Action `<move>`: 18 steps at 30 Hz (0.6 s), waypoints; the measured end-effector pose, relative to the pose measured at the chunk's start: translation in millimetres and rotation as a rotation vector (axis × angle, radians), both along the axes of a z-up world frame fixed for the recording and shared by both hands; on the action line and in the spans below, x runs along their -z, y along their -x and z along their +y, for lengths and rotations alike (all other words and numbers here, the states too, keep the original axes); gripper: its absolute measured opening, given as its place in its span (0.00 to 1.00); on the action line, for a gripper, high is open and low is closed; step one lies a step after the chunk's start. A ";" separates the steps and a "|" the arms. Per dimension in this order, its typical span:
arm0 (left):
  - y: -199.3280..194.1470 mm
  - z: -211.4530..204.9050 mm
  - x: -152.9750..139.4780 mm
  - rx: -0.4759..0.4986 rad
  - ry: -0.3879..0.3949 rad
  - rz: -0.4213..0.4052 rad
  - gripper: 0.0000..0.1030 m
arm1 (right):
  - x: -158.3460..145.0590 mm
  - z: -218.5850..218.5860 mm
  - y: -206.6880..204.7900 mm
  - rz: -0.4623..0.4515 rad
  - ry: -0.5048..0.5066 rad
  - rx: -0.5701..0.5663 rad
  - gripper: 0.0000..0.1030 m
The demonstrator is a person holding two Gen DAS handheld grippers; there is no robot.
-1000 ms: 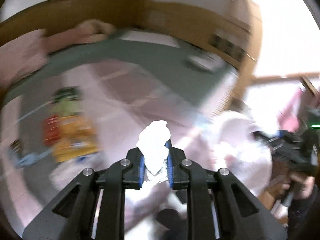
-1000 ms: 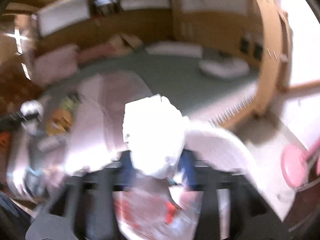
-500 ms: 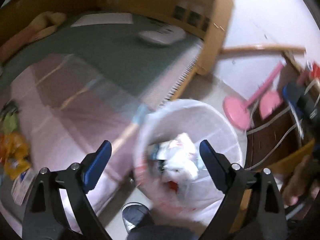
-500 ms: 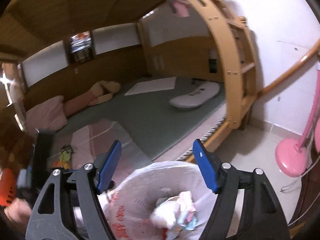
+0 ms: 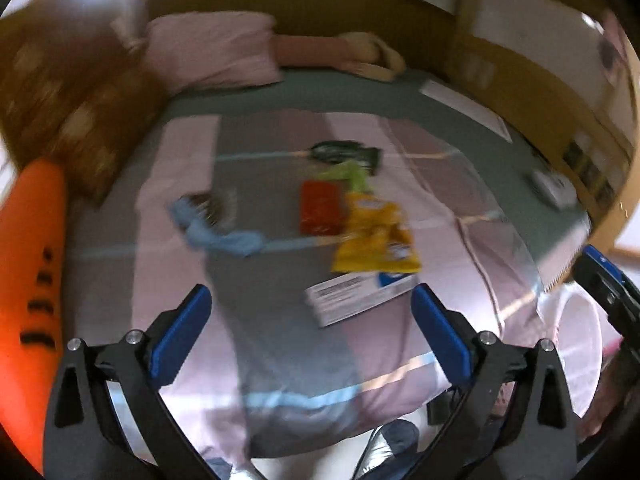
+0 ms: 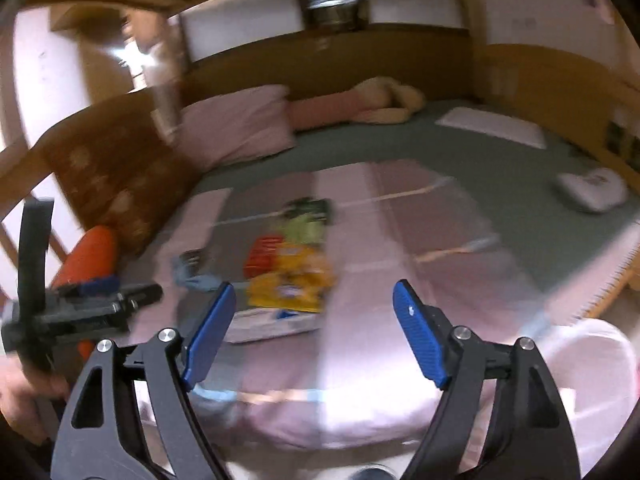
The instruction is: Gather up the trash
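L tool: left tool [image 5: 308,328], jaws opening, spread wide, nothing betw. them; aimed down at the bed.
R tool: right tool [image 6: 314,328], jaws opening, wide apart, nothing betw. them; its tip also shows at far right edge of left view [image 5: 604,284].
L tool, side-on: seen at left edge of right view [image 6: 80,304], gripped by a hand [image 6: 20,392].
Bed: pink blanket [image 5: 180,184] spread over green sheet [image 5: 460,120].
Trash on blanket: yellow snack bag [image 5: 374,240] mid-bed; red packet [image 5: 321,207] touching its left side; light-green wrapper [image 5: 352,174] just above; dark green packet [image 5: 344,154] beyond that; white box [image 5: 356,296] w/ blue corner, nearest the tools, partly under the yellow bag.
Blue cloth: crumpled blue piece [image 5: 218,236] left of the packets, apart from them; dark item at its top end, too blurred to tell.
Container: white bin bag [image 5: 576,344] at foot of bed, lower right in both views [image 6: 592,364]; inside not visible from here, contents can't tell.
Head of bed: pink pillow [image 5: 216,52], plush toy [image 5: 360,54] beside it.
Left side: orange object [image 5: 32,280] w/ black marks beside the bed.
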State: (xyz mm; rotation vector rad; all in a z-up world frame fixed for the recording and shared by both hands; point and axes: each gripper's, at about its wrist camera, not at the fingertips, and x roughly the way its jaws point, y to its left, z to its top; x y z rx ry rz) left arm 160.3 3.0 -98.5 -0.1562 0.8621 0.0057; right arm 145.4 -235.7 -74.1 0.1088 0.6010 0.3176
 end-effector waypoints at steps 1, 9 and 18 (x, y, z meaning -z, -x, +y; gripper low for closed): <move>-0.2 5.7 6.4 -0.010 0.006 0.007 0.97 | 5.4 9.0 -2.8 -0.012 0.009 0.003 0.77; 9.0 9.3 12.9 -0.021 -0.010 0.037 0.97 | 32.0 23.4 -14.0 0.065 0.086 -0.004 0.77; 10.0 5.0 13.9 -0.015 -0.008 0.050 0.97 | 36.3 25.4 -16.2 0.078 0.091 -0.016 0.77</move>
